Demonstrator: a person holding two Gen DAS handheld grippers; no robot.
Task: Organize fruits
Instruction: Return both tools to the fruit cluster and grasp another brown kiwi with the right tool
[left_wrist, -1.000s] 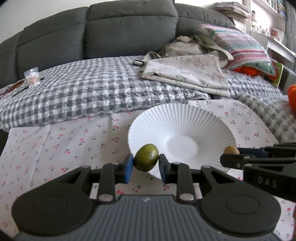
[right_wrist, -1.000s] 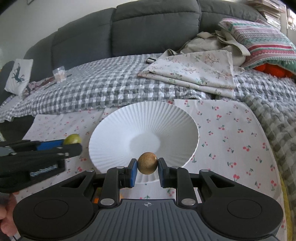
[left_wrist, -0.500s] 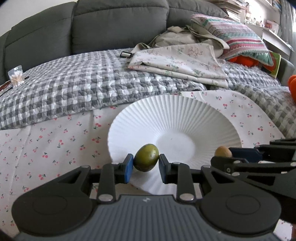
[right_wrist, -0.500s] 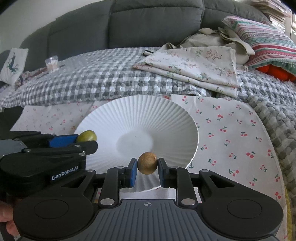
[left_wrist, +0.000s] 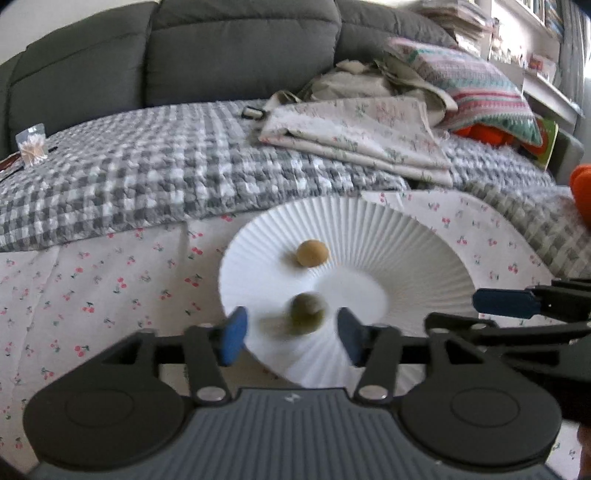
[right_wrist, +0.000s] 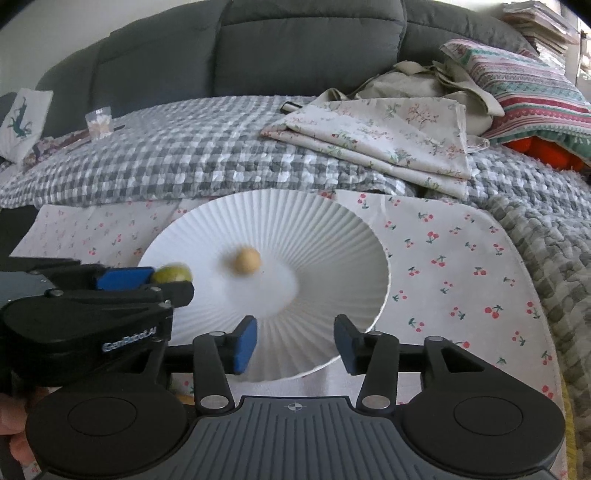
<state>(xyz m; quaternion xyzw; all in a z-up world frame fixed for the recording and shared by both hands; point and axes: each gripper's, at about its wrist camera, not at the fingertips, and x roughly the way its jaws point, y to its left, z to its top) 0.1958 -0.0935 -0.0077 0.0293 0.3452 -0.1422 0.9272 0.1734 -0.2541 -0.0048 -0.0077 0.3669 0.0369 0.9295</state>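
Observation:
A white ribbed plate (left_wrist: 406, 236) (right_wrist: 332, 229) lies on the cherry-print cloth. A tan round fruit (left_wrist: 312, 252) (right_wrist: 246, 260) lies on the plate's inner slope, blurred. A green fruit (left_wrist: 307, 313) (right_wrist: 173, 274), blurred, is on the plate's near side between my left fingers, free of the pads. My left gripper (left_wrist: 289, 336) is open over the plate's near rim; it also shows at the left of the right wrist view (right_wrist: 122, 280). My right gripper (right_wrist: 294, 343) is open and empty over the plate's near rim; its fingers (left_wrist: 502, 302) show at the right of the left wrist view.
A cherry-print cloth (right_wrist: 461, 266) covers the surface under the plate. Behind it are a grey checked blanket (left_wrist: 147, 177), folded floral fabric (right_wrist: 388, 136), a striped pillow (right_wrist: 528, 96) and a dark sofa back (right_wrist: 295, 48). An orange object (left_wrist: 581, 188) sits at the far right.
Both grippers opened. The green fruit left my left gripper and the tan fruit left my right gripper; both are now on the plate, blurred by motion.

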